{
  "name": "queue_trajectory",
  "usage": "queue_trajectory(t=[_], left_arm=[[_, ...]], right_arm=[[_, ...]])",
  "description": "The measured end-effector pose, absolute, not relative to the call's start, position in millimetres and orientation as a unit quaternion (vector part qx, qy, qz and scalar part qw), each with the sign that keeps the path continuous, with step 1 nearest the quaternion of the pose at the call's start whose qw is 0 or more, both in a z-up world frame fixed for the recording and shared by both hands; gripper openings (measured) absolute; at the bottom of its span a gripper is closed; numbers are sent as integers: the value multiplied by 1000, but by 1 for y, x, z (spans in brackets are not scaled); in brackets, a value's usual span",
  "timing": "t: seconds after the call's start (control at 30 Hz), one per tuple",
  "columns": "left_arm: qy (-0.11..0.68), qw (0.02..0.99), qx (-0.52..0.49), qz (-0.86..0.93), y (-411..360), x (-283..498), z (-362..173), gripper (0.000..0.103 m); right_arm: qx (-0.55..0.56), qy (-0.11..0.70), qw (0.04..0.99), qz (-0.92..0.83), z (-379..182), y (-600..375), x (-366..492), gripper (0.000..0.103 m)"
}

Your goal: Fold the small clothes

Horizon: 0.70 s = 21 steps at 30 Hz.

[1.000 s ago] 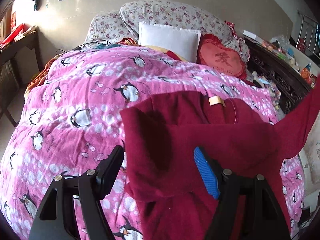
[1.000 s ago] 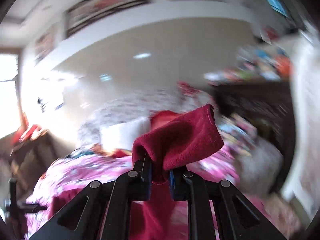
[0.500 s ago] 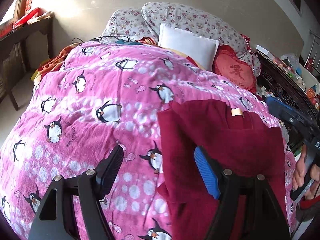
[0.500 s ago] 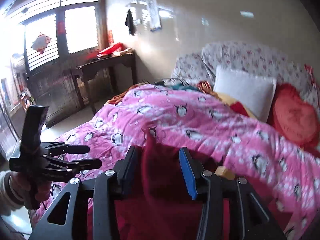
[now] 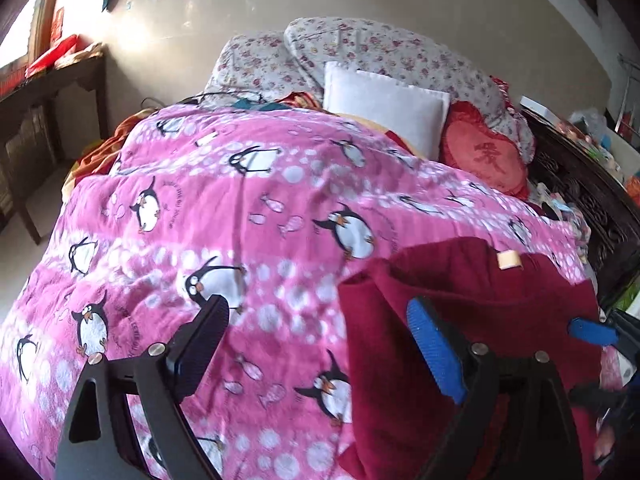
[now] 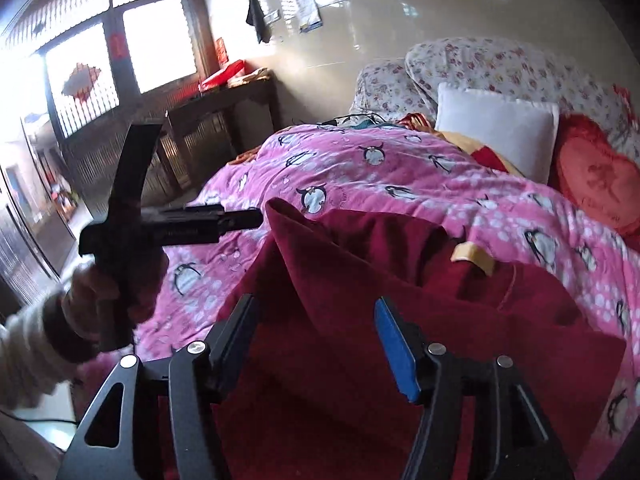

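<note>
You had the dark red garment (image 5: 460, 312) lying on the pink penguin blanket (image 5: 248, 216), near the side of the bed by the dark carved bed frame (image 5: 592, 216). A small tan label (image 5: 509, 259) showed near its top edge, and one fold of the cloth stood up in a peak.

Your left gripper (image 5: 316, 340) was let go and wide apart. Its jaws had just been opening. One finger hung over the blanket and the blue pad (image 5: 434, 350) hung over the red cloth, but nothing was pinched between them.

Your right gripper (image 6: 314, 344) was let go too. Its jaws had just been opening, and the red cloth lay under and between them without being squeezed.

Your left hand (image 6: 90, 300), in a pale sleeve (image 6: 24, 352), gripped the other tool's handle. A white pillow (image 5: 384, 108) and a red heart cushion (image 5: 486, 158) sat at the head of the bed.
</note>
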<state>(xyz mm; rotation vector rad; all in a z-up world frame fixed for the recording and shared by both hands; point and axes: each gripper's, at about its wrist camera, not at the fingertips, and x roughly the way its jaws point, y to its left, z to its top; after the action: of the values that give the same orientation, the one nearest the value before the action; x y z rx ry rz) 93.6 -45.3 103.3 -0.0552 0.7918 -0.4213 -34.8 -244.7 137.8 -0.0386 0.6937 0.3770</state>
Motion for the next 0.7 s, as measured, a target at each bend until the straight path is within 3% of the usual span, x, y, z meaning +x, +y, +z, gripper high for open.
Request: queue_trajectory(t=[0.07,0.3,0.33,0.37,0.4,0.7], left_arm=[[388,899,-48,-200,-35,97,103,90],[397,899,-79,-168,2,101,102,90],[401,897,-82,-167,6,101,102,90],[403,896,-83,-166,10,100,102,90],[403,896,-85,-166,13,98,102,90],[369,904,-88,-197,26,80,123,90]], right_arm=[[-57,326,926,180,136,-227,-23,84],[-123,337,903,236,116,-166,45,89],[-124,346,898,241,111,-162,52,73],[-123,370,888,245,105,-160,60,28],[-116,380,884,247,105,-161,62,6],[-10,306,889,341,175,-191,9,4]])
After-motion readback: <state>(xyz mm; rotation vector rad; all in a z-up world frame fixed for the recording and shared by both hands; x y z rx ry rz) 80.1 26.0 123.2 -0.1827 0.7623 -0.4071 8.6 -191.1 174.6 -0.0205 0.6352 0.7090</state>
